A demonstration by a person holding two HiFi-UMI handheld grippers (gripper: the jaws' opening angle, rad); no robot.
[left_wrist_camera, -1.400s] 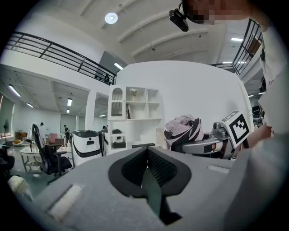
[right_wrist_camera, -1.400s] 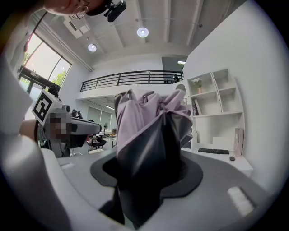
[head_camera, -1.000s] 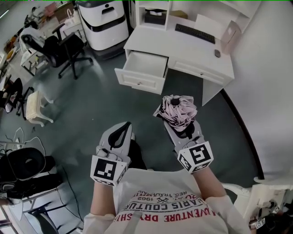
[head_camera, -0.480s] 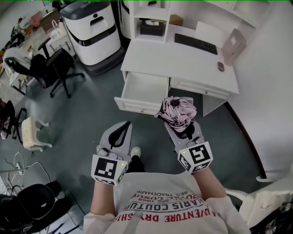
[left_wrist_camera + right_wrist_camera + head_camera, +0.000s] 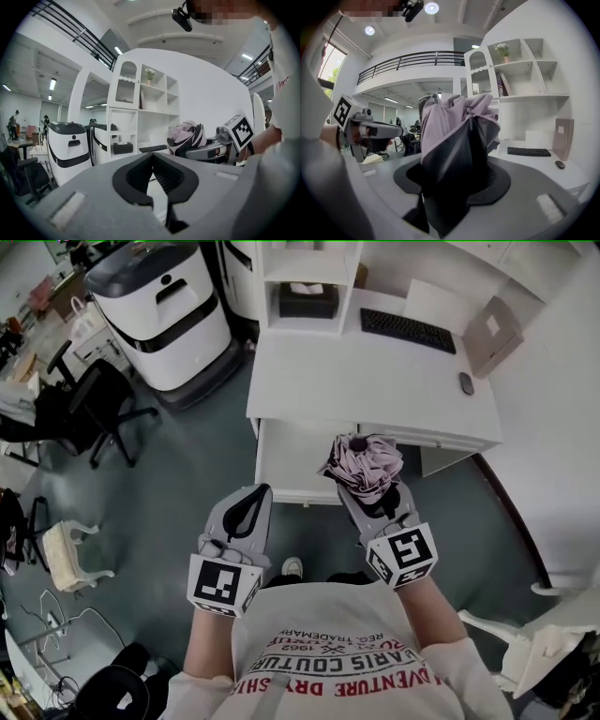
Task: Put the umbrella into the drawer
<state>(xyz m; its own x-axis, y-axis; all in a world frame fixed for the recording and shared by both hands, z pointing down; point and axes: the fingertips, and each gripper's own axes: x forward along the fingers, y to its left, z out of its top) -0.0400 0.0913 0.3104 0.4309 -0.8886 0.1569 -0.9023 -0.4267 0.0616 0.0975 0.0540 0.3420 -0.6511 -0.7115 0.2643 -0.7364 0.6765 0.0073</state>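
Note:
A folded pink and black umbrella [image 5: 364, 463] stands upright in my right gripper [image 5: 377, 504], whose jaws are shut on its lower part. In the right gripper view the umbrella [image 5: 454, 136] fills the middle and hides the fingertips of my right gripper [image 5: 454, 187]. The white desk [image 5: 375, 381] has its left drawer [image 5: 295, 454] pulled out; it looks bare inside. In the head view the umbrella's top overlaps the drawer's right end. My left gripper [image 5: 260, 490] is held level beside it, shut and holding nothing. Its pads [image 5: 152, 157] meet at the tip, and the umbrella [image 5: 185, 138] shows to its right.
On the desk lie a keyboard [image 5: 408, 331], a mouse [image 5: 466, 382] and a brown box [image 5: 494, 334]. A white and black machine [image 5: 164, 310] stands left of the desk, an office chair [image 5: 84, 404] further left. A white chair [image 5: 525, 643] is at the lower right.
The desk and open drawer have come much nearer in the head view. Both grippers keep their pose in front of the body. The umbrella stays gripped and now overlaps the drawer.

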